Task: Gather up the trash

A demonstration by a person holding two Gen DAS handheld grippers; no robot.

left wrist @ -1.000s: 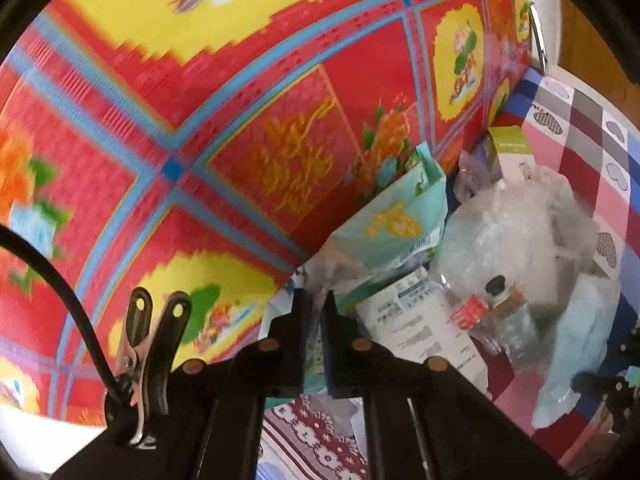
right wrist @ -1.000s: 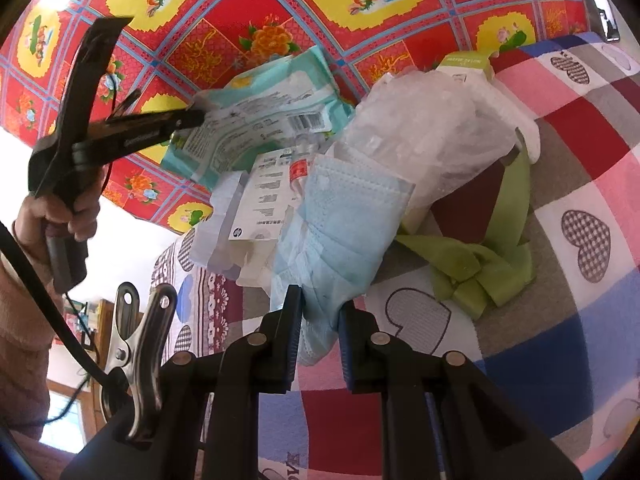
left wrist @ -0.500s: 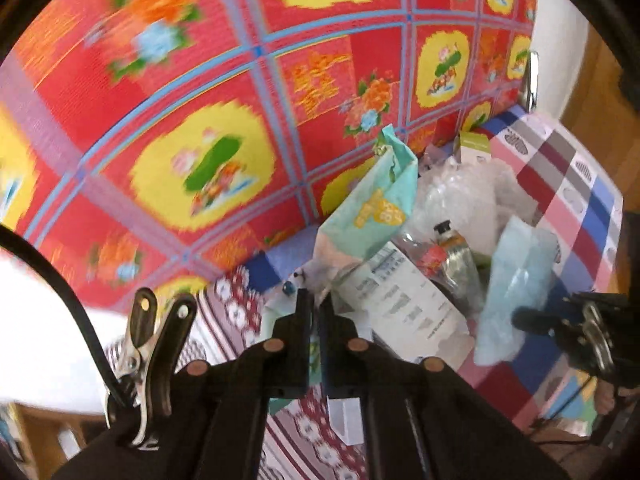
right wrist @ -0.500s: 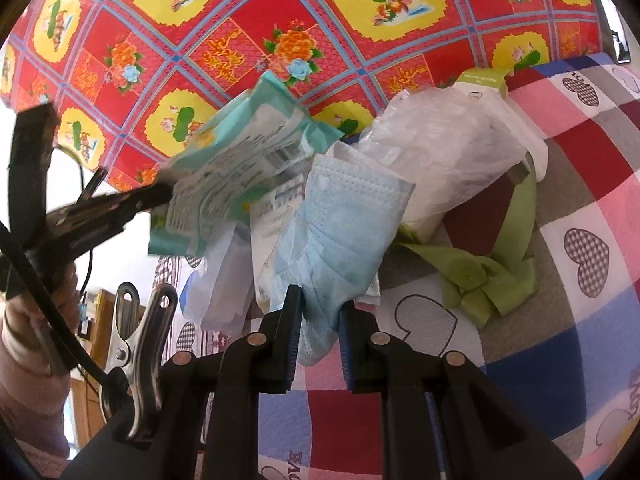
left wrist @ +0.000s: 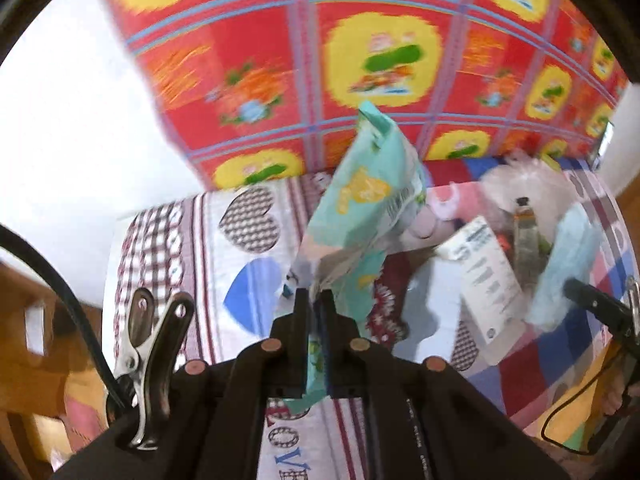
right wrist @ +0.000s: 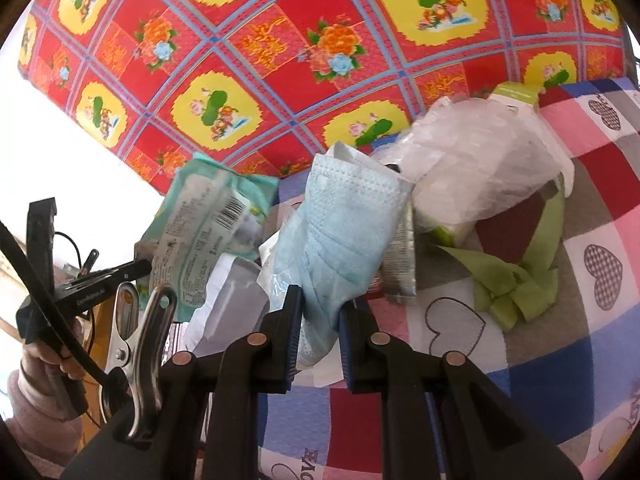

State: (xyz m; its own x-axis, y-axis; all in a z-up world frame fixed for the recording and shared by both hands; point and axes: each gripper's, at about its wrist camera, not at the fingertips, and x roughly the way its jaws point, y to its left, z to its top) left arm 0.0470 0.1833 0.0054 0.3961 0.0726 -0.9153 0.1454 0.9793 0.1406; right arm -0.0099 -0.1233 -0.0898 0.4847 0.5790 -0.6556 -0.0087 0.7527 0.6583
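Left tongs (left wrist: 315, 300) tilted down, pinching teal packet (left wrist: 366, 196); right tongs (right wrist: 319, 300) clamp mask (right wrist: 344, 224).

Glossy plastic wrapper (left wrist: 366, 200); matt cloth mask (right wrist: 344, 232)

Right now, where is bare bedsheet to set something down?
Free: the heart-print patchwork bedsheet left of the teal wipes packet, and right of the green ribbon. Crowded: around the clear plastic bag and blue face mask.
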